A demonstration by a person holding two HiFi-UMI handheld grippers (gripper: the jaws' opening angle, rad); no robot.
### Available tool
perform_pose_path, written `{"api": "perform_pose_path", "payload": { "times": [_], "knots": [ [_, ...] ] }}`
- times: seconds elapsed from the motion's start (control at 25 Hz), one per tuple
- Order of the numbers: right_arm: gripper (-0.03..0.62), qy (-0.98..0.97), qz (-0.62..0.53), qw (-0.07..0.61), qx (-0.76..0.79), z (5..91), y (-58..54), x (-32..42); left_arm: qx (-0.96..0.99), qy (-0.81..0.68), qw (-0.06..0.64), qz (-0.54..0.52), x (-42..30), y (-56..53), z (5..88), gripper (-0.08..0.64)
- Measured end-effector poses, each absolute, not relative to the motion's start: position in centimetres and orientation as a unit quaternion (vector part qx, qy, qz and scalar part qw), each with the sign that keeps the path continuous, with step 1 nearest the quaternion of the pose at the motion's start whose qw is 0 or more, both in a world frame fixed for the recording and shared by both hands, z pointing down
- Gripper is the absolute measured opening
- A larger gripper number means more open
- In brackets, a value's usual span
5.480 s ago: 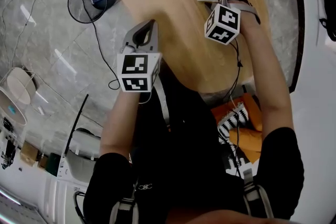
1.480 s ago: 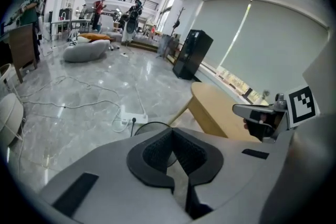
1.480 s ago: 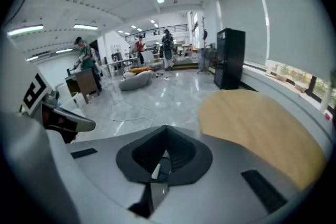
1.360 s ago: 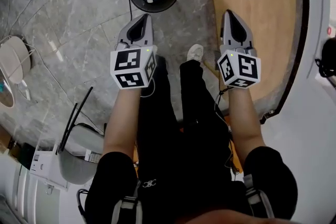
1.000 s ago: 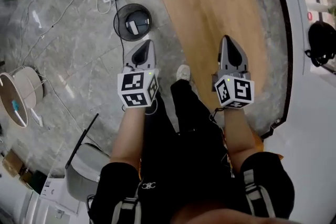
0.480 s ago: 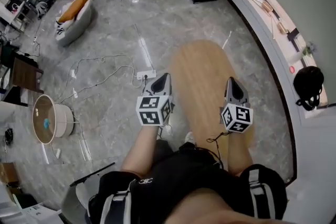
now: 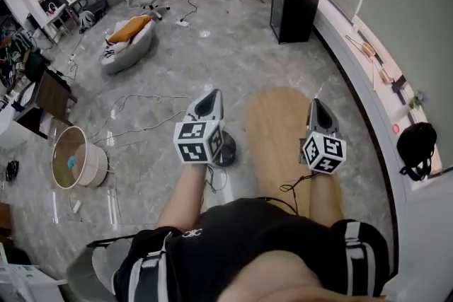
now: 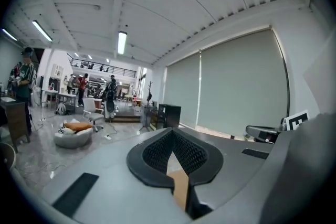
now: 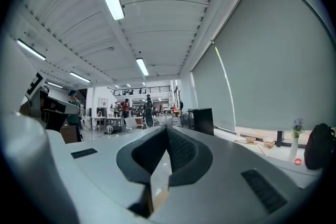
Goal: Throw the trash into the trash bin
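My left tongs (image 7: 211, 95) and right tongs (image 7: 316, 106) are both pinched together, empty. The trash bin (image 7: 228, 154) sits on the floor (image 7: 152, 74) (half hidden behind my left tongs), just beside the tabletop (image 7: 279, 131).

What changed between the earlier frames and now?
The right hand-held gripper let go of the white trash it held over the table; it and the left hand-held gripper then rose from pointing down to level. Both are shut and empty. The trash bin stayed beside the table.
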State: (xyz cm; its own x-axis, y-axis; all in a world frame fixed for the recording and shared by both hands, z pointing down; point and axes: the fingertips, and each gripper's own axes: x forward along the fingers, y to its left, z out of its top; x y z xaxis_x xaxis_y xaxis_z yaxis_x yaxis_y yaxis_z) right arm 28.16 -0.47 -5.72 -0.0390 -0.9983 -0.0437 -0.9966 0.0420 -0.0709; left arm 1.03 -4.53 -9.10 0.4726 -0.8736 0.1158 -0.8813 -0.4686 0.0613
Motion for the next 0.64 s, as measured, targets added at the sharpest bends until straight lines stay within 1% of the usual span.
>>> {"api": "perform_pose_path", "payload": {
  "times": [0.44,0.64],
  "knots": [
    [0.011,0.737,0.007,0.031,-0.675,-6.1,-0.4,26.1,0.85,-0.526,0.026,0.003,-0.1,-2.8,-11.3,0.012],
    [0.011,0.742,0.016,0.032,-0.67,-5.9,0.4,24.3,0.849,-0.527,0.03,-0.008,-1.3,-1.6,-10.6,0.012]
  ]
}}
